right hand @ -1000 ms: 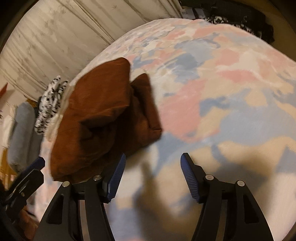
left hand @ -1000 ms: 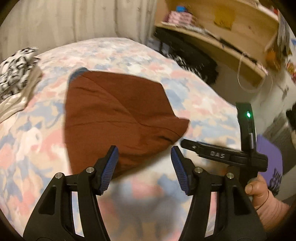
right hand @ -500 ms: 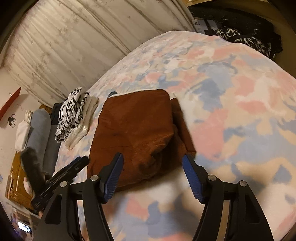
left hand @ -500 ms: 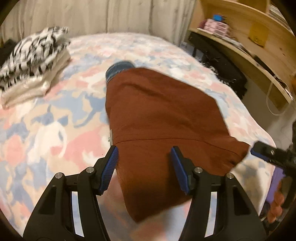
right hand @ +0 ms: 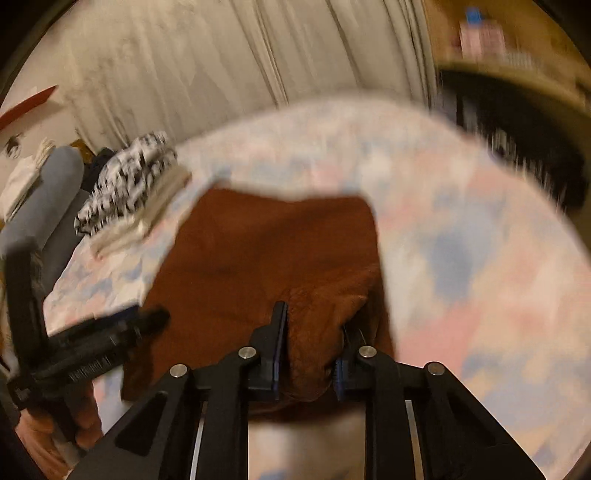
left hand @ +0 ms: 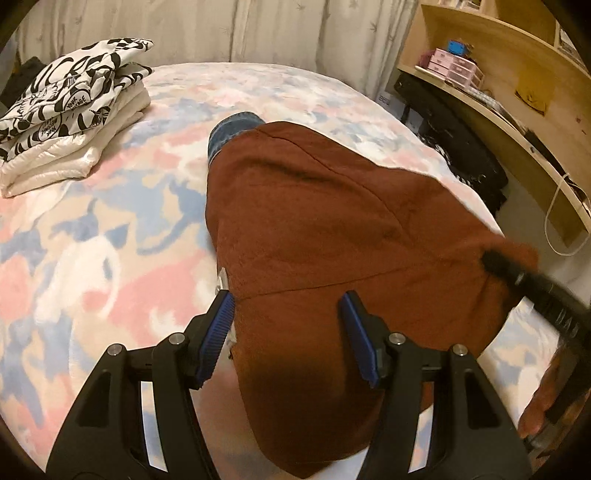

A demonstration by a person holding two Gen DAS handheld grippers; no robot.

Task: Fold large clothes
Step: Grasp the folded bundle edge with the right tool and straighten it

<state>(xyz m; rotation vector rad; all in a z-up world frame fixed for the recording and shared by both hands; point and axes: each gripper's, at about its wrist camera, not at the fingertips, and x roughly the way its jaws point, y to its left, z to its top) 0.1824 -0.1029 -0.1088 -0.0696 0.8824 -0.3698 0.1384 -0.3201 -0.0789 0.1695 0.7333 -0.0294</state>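
A rust-brown garment lies on the pastel patterned bed, over a blue denim piece. My left gripper is open, its jaws either side of the garment's near left edge. In the right wrist view my right gripper is shut on a bunched fold of the brown garment at its near right corner. The right gripper also shows in the left wrist view at the garment's right corner. The right wrist view is blurred.
A stack of folded clothes, black-and-white print on cream, sits at the bed's far left. A wooden shelf unit with dark bags below stands to the right. Curtains hang behind the bed.
My right gripper has closed on the garment's near right corner. My left gripper has moved closer over the near left edge and stays open.
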